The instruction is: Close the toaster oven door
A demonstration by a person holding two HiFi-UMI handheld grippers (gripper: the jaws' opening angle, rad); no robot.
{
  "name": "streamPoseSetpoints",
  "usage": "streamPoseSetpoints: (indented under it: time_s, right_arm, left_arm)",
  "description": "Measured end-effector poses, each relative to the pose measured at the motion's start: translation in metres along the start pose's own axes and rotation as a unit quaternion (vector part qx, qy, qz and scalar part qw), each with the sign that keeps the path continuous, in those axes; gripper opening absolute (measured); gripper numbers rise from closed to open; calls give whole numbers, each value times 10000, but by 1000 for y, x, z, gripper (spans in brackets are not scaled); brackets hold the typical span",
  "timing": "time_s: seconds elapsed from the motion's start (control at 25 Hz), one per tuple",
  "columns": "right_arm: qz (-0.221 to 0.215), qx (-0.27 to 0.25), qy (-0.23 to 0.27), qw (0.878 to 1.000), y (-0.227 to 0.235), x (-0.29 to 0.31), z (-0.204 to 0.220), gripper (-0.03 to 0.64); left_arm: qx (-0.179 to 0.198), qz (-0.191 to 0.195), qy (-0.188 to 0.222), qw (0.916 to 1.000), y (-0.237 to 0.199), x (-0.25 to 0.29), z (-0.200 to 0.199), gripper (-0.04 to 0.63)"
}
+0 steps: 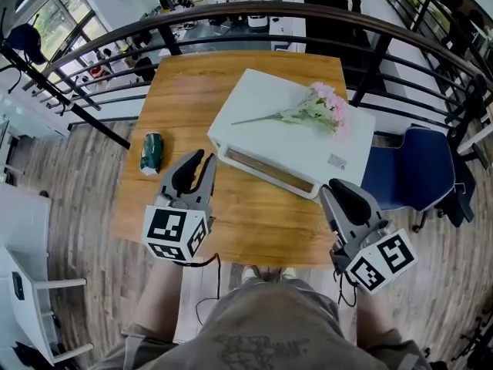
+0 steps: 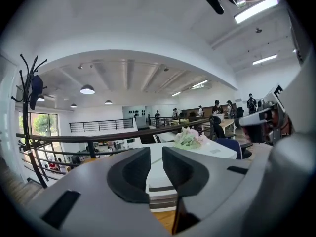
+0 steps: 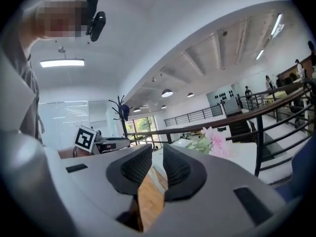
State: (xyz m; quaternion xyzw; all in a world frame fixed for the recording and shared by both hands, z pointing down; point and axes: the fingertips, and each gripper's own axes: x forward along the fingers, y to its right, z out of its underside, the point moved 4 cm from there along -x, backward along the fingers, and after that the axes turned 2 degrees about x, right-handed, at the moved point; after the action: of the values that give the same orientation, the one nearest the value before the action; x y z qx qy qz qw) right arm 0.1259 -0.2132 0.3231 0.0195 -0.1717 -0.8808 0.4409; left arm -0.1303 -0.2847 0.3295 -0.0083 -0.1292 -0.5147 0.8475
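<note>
A white toaster oven (image 1: 289,133) sits at the back right of the wooden table (image 1: 246,222), its long front with the brownish door strip (image 1: 266,168) turned towards me; the door looks flush with the front. A bunch of pink flowers (image 1: 312,108) lies on its top. My left gripper (image 1: 202,160) hovers just left of the oven's front corner, its jaws a narrow gap apart with nothing between them. My right gripper (image 1: 333,191) hangs at the oven's near right corner, jaws also slightly apart and empty. In the left gripper view, the oven (image 2: 163,184) shows through the left gripper (image 2: 156,157).
A green can (image 1: 152,153) lies on the table's left side. A blue chair (image 1: 416,172) stands right of the table. A dark curved railing (image 1: 231,18) runs behind the table. The table's front edge is just below both grippers.
</note>
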Motion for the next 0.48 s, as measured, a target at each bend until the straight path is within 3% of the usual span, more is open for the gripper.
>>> streamPoseSetpoints:
  time_s: [0.24,0.48]
  right_arm:
    - [8,-441,686,9967,-31,-25,-53,54]
    - [47,-601,1099,9921,-53,-52,-79,44]
  left_arm:
    - [296,468,388,9977,15,-30,-37,52]
    - [582,705,724,9932,33,-62,-64,43]
